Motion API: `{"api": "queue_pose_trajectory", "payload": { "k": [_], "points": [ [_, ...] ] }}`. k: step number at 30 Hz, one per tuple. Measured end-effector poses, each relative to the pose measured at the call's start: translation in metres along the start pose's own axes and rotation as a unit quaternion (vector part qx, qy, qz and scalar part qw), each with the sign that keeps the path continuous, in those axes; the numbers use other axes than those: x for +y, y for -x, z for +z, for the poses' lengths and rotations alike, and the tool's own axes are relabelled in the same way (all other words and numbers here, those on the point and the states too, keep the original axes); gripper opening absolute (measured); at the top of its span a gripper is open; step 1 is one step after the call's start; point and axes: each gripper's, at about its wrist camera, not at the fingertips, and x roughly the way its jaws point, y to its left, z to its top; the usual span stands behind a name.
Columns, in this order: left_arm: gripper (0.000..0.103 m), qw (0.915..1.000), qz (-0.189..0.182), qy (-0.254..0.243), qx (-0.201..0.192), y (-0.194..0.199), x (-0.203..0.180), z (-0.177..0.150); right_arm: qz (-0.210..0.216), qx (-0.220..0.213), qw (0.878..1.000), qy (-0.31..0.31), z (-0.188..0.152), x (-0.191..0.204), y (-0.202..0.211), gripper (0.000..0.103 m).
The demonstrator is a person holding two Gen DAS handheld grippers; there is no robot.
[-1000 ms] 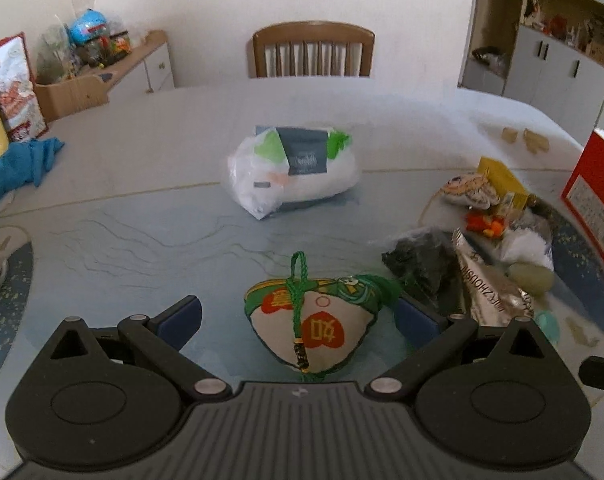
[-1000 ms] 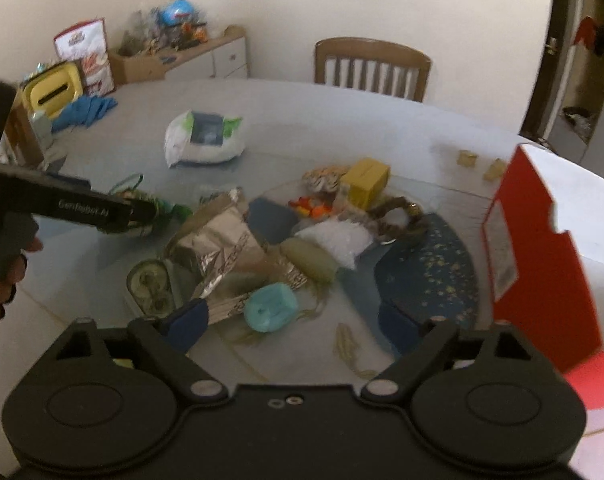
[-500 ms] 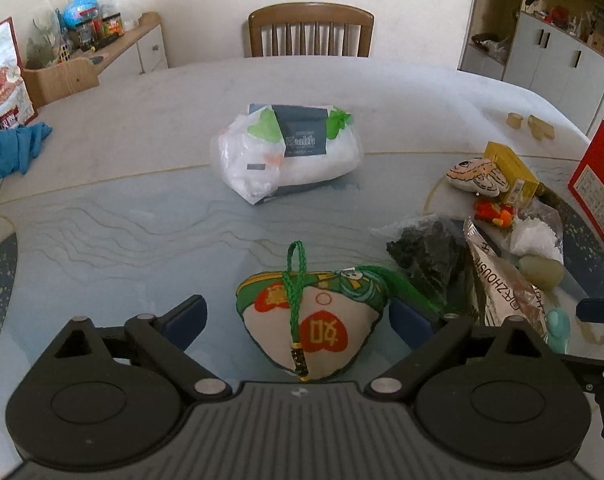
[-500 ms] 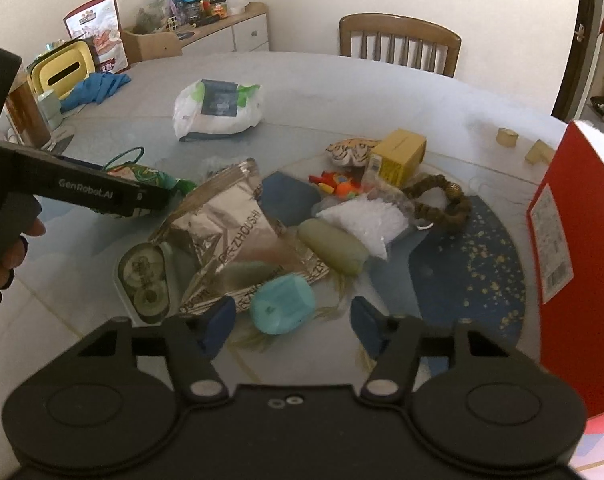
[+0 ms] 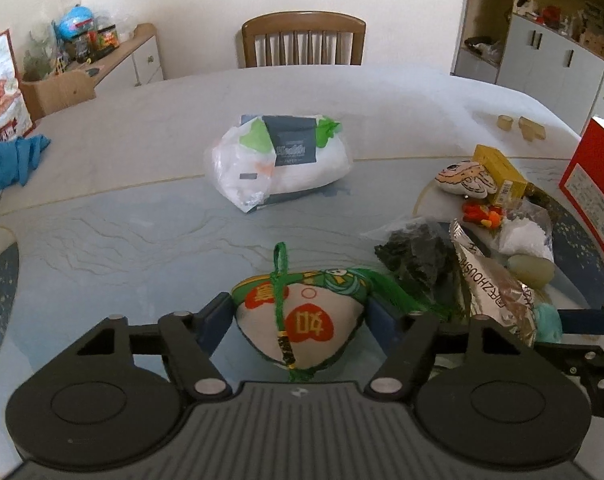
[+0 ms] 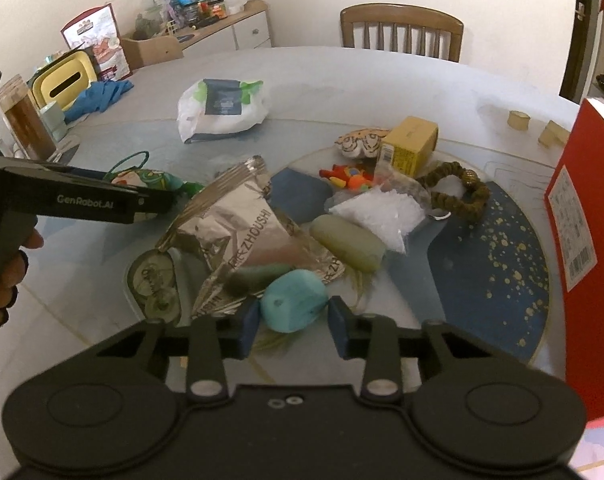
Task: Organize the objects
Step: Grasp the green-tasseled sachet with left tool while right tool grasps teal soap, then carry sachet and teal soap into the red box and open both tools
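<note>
My left gripper (image 5: 299,318) is shut on a green and white cloth sachet (image 5: 302,320) with a green cord, on the glass table top; it also shows in the right wrist view (image 6: 141,180). My right gripper (image 6: 293,314) is shut on a turquoise soft pad (image 6: 291,304) at the near edge of the pile. Its fingers touch both sides of the pad. The pad also shows in the left wrist view (image 5: 548,322).
A silver foil bag (image 6: 237,232), an olive pad (image 6: 348,242), a white crystal bag (image 6: 382,212), a yellow box (image 6: 410,144), a brown bead ring (image 6: 458,192) and a tape dispenser (image 6: 153,284) lie around. A tissue pack (image 5: 279,160) sits further back. A red box (image 6: 586,220) stands right.
Both grippers closed. The left fingers came in onto the sachet. The right gripper moved forward and its fingers closed onto the turquoise pad.
</note>
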Motion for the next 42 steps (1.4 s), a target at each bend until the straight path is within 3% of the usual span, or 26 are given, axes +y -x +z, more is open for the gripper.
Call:
{"api": "queue_pose_trajectory", "payload": {
  "k": [11,16,22,31,42],
  "points": [
    [0.069,0.9996,-0.016,0.018,-0.015,0.027,0.01,0.002,-0.03,-0.012,0.999,-0.028,-0.001,-0.002,0.03,0.035],
    [0.068,0.9983,-0.035,0.04,-0.023,0.05,0.016,0.007,-0.04,-0.026,0.998,-0.047,0.0,-0.004,0.062,0.035],
    [0.069,0.9966,-0.067,0.024,-0.04,0.089,0.005,0.016,-0.042,-0.059,0.996,-0.058,0.007,-0.005,0.11,0.035],
    [0.069,0.993,-0.105,-0.03,-0.046,0.133,-0.042,0.041,-0.048,-0.092,0.992,-0.068,0.012,-0.025,0.161,0.035],
    [0.069,0.9816,-0.166,-0.08,-0.049,0.136,-0.152,0.08,-0.065,-0.107,0.989,-0.076,0.012,-0.108,0.196,0.036]
  ]
}}
